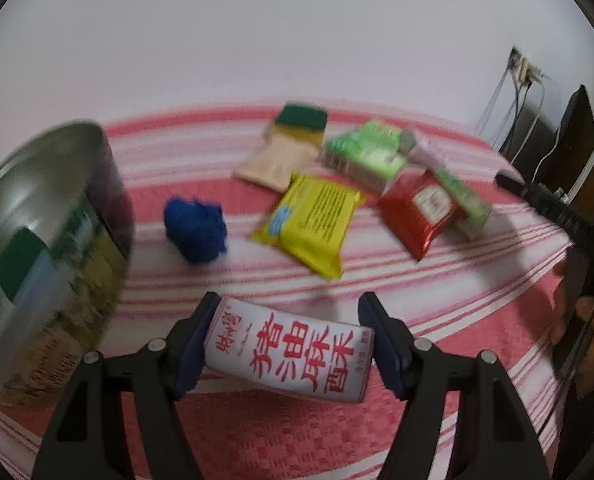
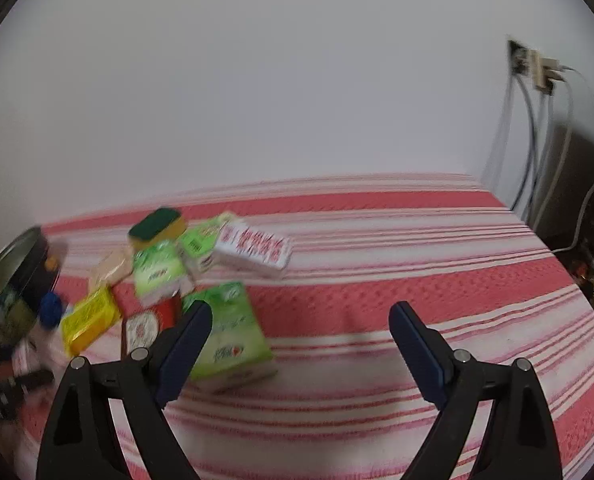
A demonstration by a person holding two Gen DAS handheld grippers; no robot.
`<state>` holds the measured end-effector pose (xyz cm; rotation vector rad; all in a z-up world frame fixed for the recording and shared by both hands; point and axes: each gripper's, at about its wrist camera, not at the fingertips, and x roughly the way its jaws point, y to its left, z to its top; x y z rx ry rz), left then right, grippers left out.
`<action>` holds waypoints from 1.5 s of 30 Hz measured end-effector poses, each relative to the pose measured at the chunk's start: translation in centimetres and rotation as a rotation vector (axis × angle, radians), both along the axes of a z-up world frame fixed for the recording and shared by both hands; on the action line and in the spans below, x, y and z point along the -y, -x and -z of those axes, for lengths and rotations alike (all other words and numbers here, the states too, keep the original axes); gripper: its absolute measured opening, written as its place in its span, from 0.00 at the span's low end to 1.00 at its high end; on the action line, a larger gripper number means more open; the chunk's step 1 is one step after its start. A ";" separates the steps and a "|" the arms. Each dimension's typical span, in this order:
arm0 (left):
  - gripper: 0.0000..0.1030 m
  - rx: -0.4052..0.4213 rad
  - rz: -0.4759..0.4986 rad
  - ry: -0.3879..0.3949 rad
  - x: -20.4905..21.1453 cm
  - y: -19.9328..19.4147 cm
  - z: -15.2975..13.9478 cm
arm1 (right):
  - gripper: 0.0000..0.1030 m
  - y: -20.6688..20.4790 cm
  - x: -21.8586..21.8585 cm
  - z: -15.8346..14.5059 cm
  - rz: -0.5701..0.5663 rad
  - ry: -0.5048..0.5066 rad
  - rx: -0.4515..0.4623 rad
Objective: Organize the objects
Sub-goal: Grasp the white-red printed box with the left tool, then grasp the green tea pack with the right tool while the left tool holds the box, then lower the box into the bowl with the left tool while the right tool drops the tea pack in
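Note:
A white packet with red characters (image 1: 293, 354) lies crosswise between the fingers of my left gripper (image 1: 291, 304), and both blue pads press on its ends. A round metal tin (image 1: 45, 216) stands just to the left. Beyond lie a blue fuzzy ball (image 1: 196, 230), a yellow packet (image 1: 311, 224), a red packet (image 1: 421, 208) and a green box (image 1: 363, 154). My right gripper (image 2: 301, 308) hangs open over the striped cloth (image 2: 377, 272) with nothing between its fingers. A green packet (image 2: 233, 332) lies beside its left finger.
A green-and-yellow sponge (image 1: 301, 124) and a beige packet (image 1: 275, 162) lie at the back of the pile. A white box with red characters (image 2: 253, 250) sits behind the green packet. A wall socket with hanging cables (image 2: 533, 68) and dark gear (image 1: 569, 152) stand off the right edge.

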<state>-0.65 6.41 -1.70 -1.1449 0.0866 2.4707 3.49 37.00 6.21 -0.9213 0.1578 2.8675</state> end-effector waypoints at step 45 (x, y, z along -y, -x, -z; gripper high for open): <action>0.68 -0.318 -0.215 -0.109 11.9 -2.9 -8.7 | 0.53 -0.7 16.2 -7.1 -0.317 0.060 -0.032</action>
